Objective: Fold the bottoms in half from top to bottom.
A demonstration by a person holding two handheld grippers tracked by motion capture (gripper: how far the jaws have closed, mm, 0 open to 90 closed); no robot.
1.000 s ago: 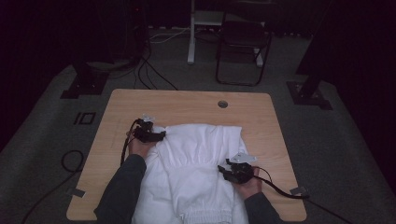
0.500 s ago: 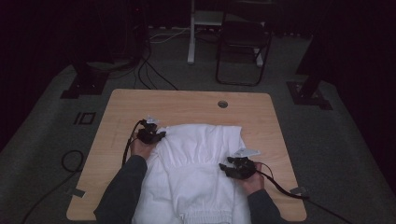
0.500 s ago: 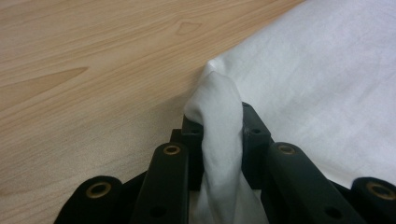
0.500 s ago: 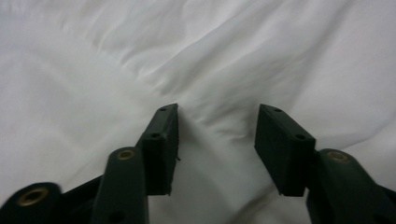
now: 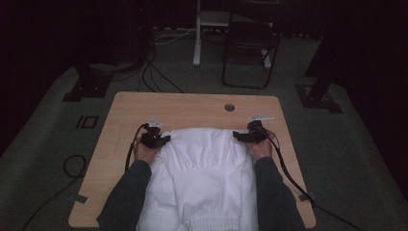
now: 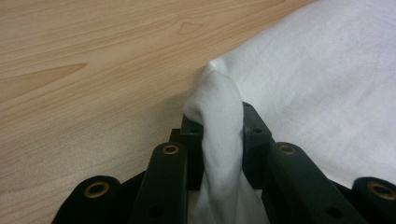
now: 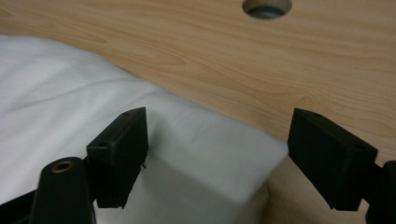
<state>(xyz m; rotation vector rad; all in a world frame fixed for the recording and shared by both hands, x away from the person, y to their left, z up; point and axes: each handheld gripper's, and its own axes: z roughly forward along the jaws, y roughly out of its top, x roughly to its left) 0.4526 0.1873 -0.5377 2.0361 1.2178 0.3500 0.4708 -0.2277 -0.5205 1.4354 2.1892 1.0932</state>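
Observation:
A white garment (image 5: pixel 204 163) lies spread on the wooden table (image 5: pixel 192 106), its near end hanging over the front edge. My left gripper (image 5: pixel 161 139) is at the garment's far left corner; its jaws have just been closing and are shut on a pinched fold of the white cloth (image 6: pixel 219 107). My right gripper (image 5: pixel 239 136) is at the far right corner. In the right gripper view its jaws have just been opening and the gripper (image 7: pixel 217 135) stands wide, with the corner of the garment (image 7: pixel 201 154) between the fingers and untouched by the pads.
A round cable hole (image 5: pixel 229 107) sits in the table beyond the right gripper. A folding chair (image 5: pixel 250 48) and a white post stand on the carpet behind. Cables trail off both table sides.
My right hand has moved away along the garment's right edge to its far corner, and its jaws have spread. The left hand has stayed at the far left corner.

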